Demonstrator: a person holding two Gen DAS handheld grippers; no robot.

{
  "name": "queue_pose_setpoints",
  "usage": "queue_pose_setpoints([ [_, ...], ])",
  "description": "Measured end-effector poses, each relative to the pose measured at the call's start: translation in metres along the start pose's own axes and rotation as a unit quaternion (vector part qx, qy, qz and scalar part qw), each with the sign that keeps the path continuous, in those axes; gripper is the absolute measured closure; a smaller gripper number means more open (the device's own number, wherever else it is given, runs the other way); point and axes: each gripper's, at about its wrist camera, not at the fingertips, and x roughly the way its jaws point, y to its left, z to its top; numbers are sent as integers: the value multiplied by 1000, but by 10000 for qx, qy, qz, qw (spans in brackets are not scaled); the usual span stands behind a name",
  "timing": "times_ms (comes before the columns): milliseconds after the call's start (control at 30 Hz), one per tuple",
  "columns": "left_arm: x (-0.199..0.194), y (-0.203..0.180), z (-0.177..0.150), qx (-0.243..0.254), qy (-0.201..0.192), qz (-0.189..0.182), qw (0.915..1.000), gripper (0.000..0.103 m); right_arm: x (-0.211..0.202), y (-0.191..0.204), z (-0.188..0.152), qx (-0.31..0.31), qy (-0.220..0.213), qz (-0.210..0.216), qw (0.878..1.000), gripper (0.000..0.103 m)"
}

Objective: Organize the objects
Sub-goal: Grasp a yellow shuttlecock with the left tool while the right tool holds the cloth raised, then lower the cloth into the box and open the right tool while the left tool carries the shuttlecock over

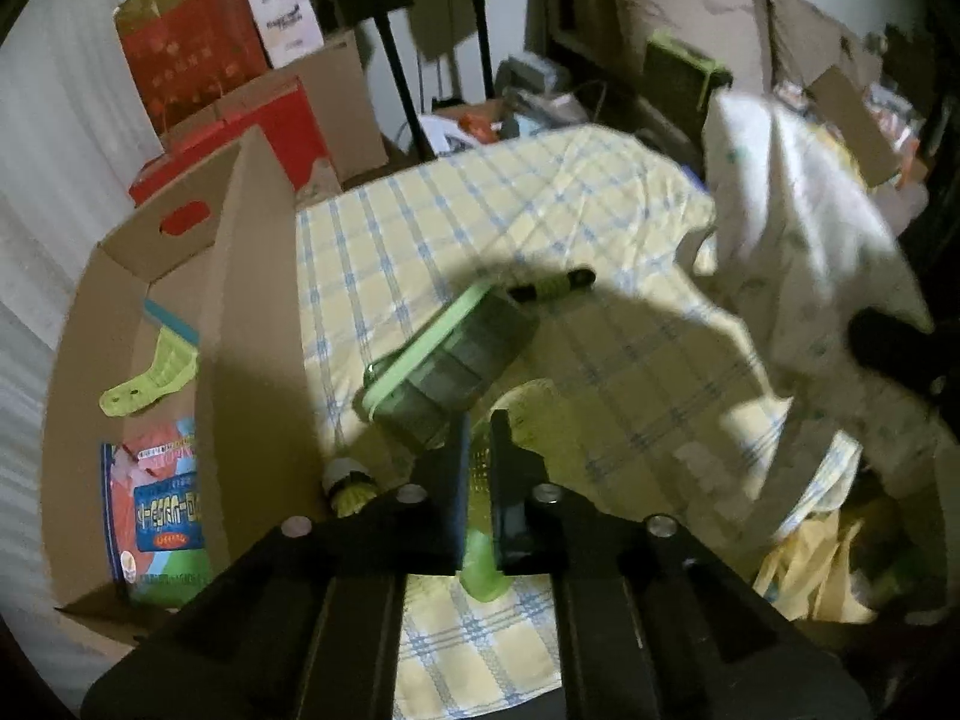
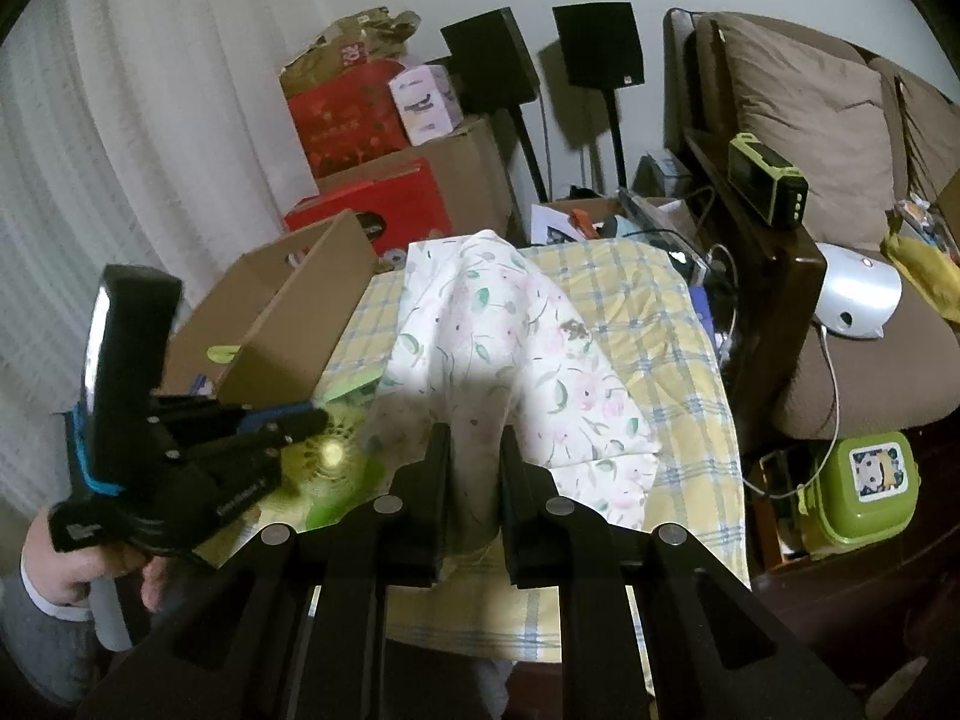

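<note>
My left gripper is shut on a green plastic piece low over the yellow checked cloth. Just ahead lies a dark box with a green lid and a small black and green roll. My right gripper is shut on a white floral cloth and holds it lifted in a peak over the table. The left gripper also shows at the left of the right wrist view, over a green perforated disc.
An open cardboard box stands left of the table, holding a green scoop and a snack bag. Red boxes and speaker stands are behind. A sofa and green lunch box are right.
</note>
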Motion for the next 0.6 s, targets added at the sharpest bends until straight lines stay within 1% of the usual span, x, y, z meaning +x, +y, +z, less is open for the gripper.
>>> queue_pose_setpoints([
  [33, -4, 2, 2, -60, -78, -34, 9999, 102, 0, 1, 0, -4, -7, 5, 10000, 90],
  [100, -15, 11, 5, -264, -181, -268, 9991, 102, -1, 2, 2, -12, -28, 16, 10000, 90],
  [333, -55, 31, 16, -619, -548, -709, 9941, 102, -8, 12, 12, -122, -122, 46, 9998, 90],
  [433, -67, 37, 18, -723, -671, -787, 9920, 102, -12, 17, 18, -154, -194, 60, 9997, 90],
  [600, -84, 47, 21, -860, -873, -806, 9892, 102, -16, 27, 27, -237, -289, 48, 9993, 90],
])
